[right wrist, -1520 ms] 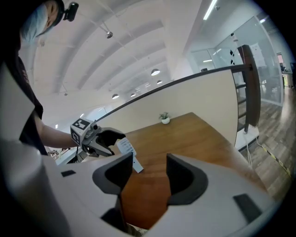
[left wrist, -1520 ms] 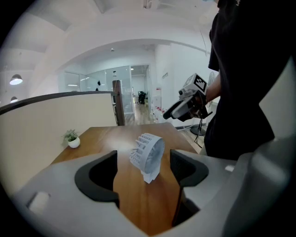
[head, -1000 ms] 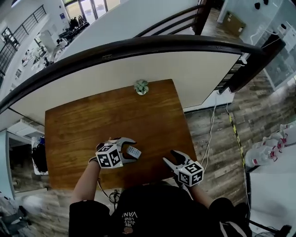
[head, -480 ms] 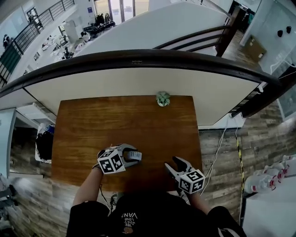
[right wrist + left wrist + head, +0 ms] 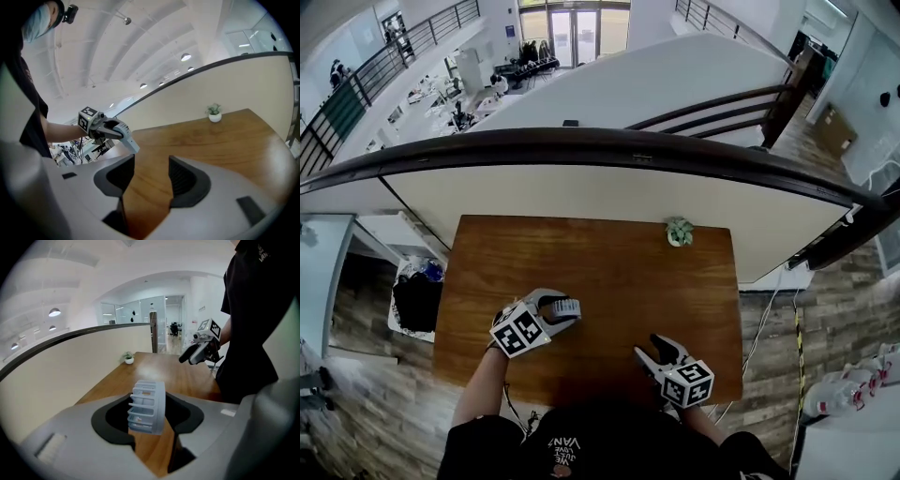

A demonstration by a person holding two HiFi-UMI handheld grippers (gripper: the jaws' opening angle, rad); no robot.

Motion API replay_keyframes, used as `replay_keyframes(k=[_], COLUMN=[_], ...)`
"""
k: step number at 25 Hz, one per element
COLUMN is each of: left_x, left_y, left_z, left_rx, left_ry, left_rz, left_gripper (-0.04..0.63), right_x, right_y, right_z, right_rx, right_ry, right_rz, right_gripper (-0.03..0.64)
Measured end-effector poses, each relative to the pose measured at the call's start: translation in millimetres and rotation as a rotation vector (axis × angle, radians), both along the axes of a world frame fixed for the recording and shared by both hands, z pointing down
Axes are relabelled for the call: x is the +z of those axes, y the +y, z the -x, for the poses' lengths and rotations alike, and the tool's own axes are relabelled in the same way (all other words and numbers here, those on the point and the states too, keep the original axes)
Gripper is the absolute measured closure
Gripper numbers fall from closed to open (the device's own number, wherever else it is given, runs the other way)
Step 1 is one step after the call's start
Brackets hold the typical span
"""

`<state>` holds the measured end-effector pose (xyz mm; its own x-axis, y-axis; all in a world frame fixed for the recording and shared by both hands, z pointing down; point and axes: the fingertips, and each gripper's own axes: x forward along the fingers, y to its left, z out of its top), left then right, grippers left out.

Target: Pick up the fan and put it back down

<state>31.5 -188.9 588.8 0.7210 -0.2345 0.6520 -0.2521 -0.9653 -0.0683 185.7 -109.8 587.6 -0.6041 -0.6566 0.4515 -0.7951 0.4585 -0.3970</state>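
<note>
From the head view I get little of the small pale blue-grey plastic fan with a slatted round cage (image 5: 568,307): only a ribbed sliver shows at the tip of the left gripper (image 5: 561,306), left of centre in the frame. The left gripper view is better. There the fan stands on edge in the lower middle, clamped between the two jaws, with its bottom edge cut off by the gripper's grey body. I cannot tell whether it touches the wood beneath it.

The right gripper (image 5: 651,349) sits lower right of centre, well apart from the left one. Its jaws are apart with only bare wood between them. My own dark shirt covers the near edge of the brown wooden table (image 5: 609,267) at the bottom of the frame.

The fan hangs over the near left part of the table, close to the left edge. Most of the tabletop towards the top and right of the frame is bare. Behind the far edge rises a cream half wall under a dark curved handrail (image 5: 581,145).

A small white pot (image 5: 679,238) at the far right corner holds a green plant. On the floor left of the table lies a dark bundle (image 5: 416,302) that I cannot make out.
</note>
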Motion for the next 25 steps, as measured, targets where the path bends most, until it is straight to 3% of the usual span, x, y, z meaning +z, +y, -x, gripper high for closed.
replay_keyframes(k=[10,25], left_x=[-11,-11], left_y=[-59,-186], left_z=[113,222], left_rx=[-0.077,-0.206], left_ry=[-0.021,0.015], left_rz=[-0.054,-0.148], left_gripper=[0.393,0.393], right_x=[-3,9], right_y=[-28,-52], right_z=[104,198], right_rx=[-0.076,-0.072], right_ry=[0.013,0.037], right_rz=[-0.007,0.012], right_gripper=[0.420,0.420])
